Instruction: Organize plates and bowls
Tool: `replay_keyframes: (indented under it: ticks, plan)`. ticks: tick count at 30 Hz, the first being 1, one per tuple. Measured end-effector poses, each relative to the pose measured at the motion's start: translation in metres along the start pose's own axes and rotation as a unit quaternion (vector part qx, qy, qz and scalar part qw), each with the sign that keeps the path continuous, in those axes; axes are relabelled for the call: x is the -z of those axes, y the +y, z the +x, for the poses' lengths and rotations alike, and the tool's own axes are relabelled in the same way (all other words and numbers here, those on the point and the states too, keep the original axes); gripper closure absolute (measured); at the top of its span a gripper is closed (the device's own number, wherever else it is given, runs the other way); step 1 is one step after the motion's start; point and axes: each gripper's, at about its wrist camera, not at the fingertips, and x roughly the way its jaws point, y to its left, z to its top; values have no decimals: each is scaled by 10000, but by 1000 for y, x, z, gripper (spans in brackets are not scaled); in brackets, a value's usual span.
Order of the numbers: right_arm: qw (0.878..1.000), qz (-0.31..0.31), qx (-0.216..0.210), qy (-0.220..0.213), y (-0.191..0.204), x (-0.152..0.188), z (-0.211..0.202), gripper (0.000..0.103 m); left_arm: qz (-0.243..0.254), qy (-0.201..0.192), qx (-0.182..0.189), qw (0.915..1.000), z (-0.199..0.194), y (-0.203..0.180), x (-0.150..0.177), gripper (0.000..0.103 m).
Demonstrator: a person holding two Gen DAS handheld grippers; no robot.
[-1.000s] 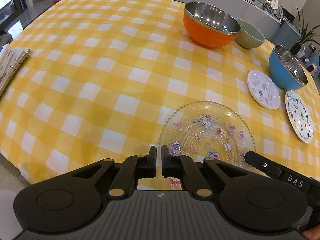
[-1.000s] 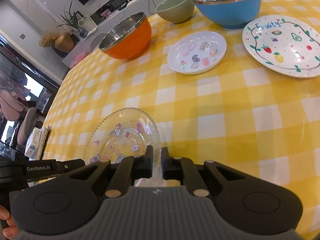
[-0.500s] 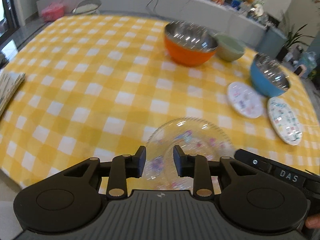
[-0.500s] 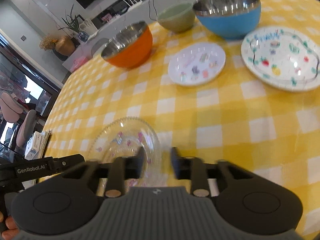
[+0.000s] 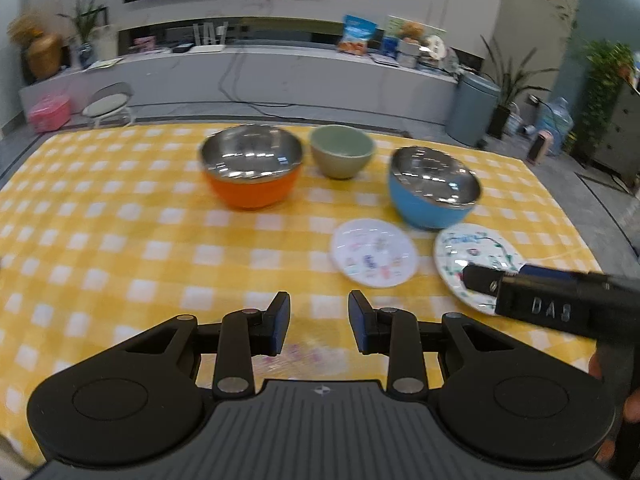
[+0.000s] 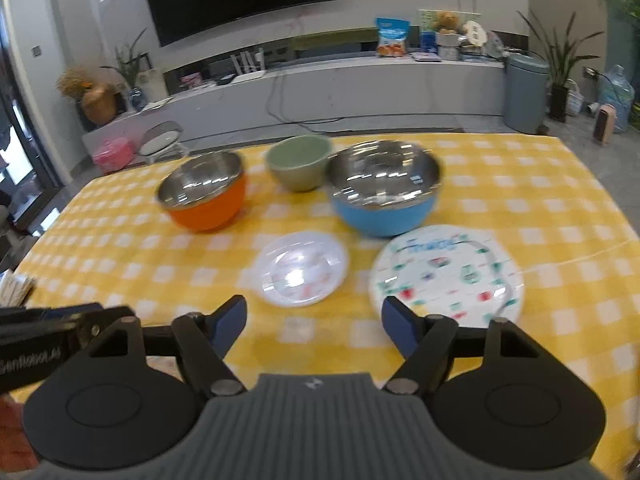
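Bowls and plates being observed on the yellow-checked cloth, all upright.
Orange bowl, steel-lined, is sitting far left; small green bowl is standing just beside it; blue bowl, steel-lined, is resting right. Small white plate is lying flat before the blue bowl; larger fruit-printed plate is lying beside it, apart. Clear glass plate is glimpsed nearest, blurred.

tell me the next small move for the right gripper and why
Probably ease the right gripper forward and down toward the small white plate, to lift it onto the larger fruit-patterned plate beside it. The jaws stand wide open and hold nothing, and that small plate lies flat on the yellow checked tablecloth, nearly straight ahead of them. The left gripper is open too.
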Motion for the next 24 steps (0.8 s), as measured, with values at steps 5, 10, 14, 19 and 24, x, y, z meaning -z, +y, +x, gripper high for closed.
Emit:
replay_keyframes:
  ticks: [5, 10, 14, 19, 24]
  plan:
    - [9978, 86, 645, 93, -49, -21, 5, 33, -173, 315, 515, 9980, 22, -28, -12, 62]
    - [9929, 823, 765, 397, -107, -30, 17, 33, -153, 555, 839, 9948, 48, -58, -12, 53]
    - [9809, 1665, 846, 549, -138, -27, 25, 33, -403, 749, 1216, 9889, 66, -70, -12, 43]
    - [9681, 2387, 432, 628, -163, -30, 30, 33, -664, 902, 1281, 9854, 88, -85, -12, 40]
    - [9637, 2440, 905, 595, -184, -33, 37, 33, -828, 978, 1256, 9838, 106, -90, -11, 40]
